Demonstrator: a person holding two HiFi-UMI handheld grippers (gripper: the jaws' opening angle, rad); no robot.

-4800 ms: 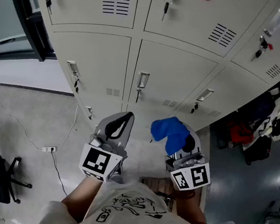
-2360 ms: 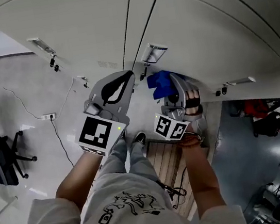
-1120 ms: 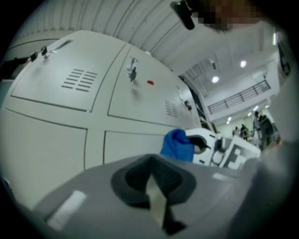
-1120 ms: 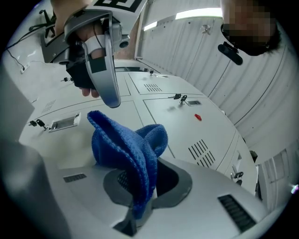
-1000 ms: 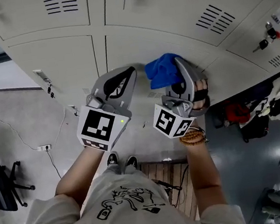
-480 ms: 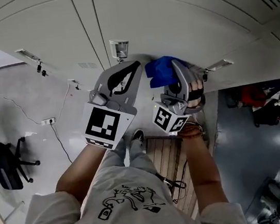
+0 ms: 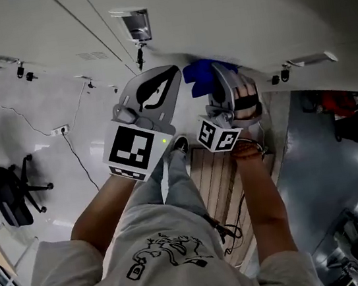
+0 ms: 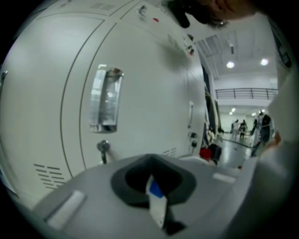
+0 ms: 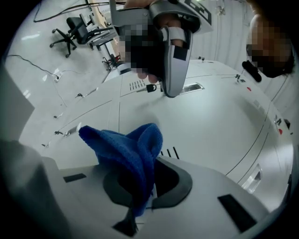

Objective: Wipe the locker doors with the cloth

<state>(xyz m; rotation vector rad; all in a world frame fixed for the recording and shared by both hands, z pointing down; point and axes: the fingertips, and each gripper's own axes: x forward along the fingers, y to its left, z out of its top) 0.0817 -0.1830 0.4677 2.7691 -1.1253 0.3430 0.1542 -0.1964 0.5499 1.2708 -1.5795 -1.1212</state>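
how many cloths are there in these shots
1: a blue cloth, pinched in the right gripper, near a locker door. The left gripper holds none. Others may lie out of view.

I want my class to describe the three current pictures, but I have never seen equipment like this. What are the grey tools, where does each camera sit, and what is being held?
No robot here: a person holds a grey two-jaw tool in each hand. The head view comes from a camera on the person's head, looking steeply down at pale locker doors. The other two cameras ride on the tools and look along their jaws. The left gripper has its jaws together, empty, facing a door with a label holder and a key. The right gripper is shut on a blue cloth, held up to a door. The patterned cubes are part of the tools.
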